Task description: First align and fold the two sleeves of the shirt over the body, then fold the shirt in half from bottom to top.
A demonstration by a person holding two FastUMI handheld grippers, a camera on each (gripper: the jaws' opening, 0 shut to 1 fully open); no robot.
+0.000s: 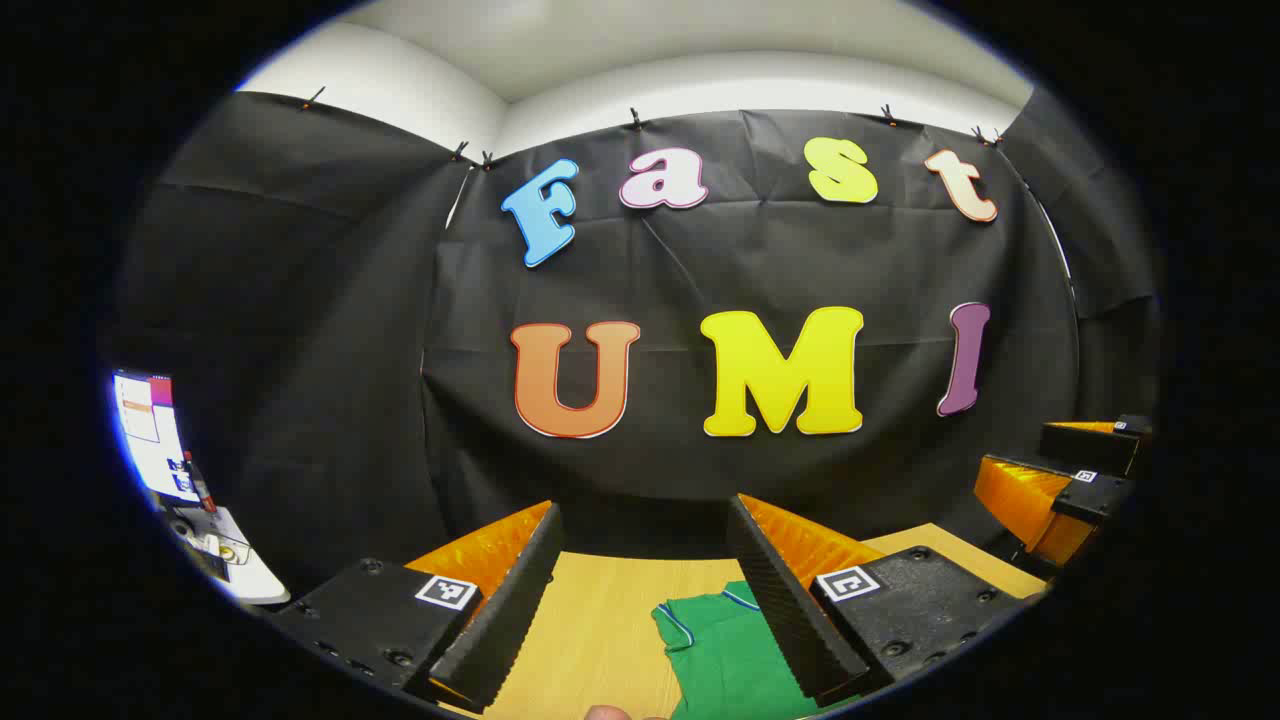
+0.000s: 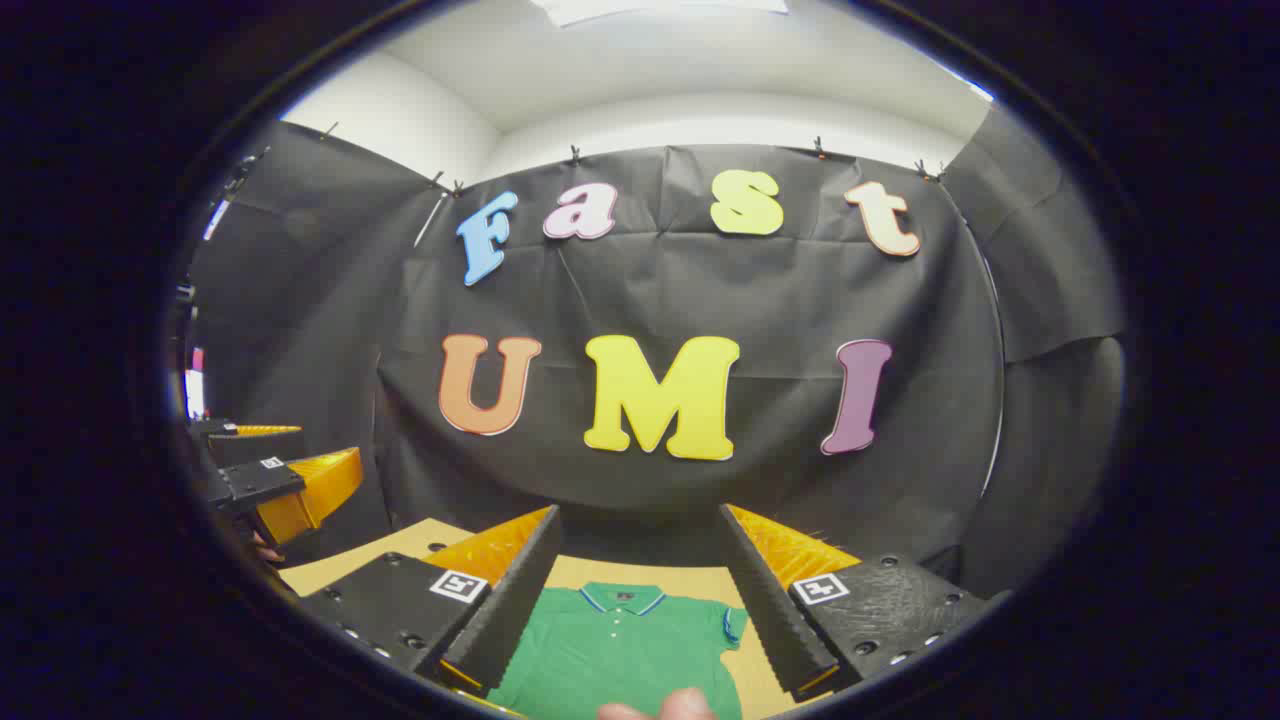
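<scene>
Shirt (image 2: 620, 650) of green cloth lies flat on the wooden counter (image 2: 400, 545), collar toward the booth's black cloth wall, its collar and sleeve cuffs edged with a blue and white stripe. In the right gripper view it sits between and below the fingers of the right gripper (image 2: 640, 590), whose jaws stand wide apart and hold nothing; the collar, the buttoned placket and one short sleeve (image 2: 732, 625) show spread out to the side. A fingertip (image 2: 670, 705) shows at the bottom edge of that view, over the cloth. The left gripper (image 1: 640, 590) also stands wide with nothing between its fingers; in the left gripper view one sleeve (image 1: 690, 620) and part of the body lie on the counter (image 1: 600, 620) just under its right-hand finger. Both grippers are raised above the shirt, not touching it. Each view catches the other gripper farther off at its edge, jaws parted as well.
</scene>
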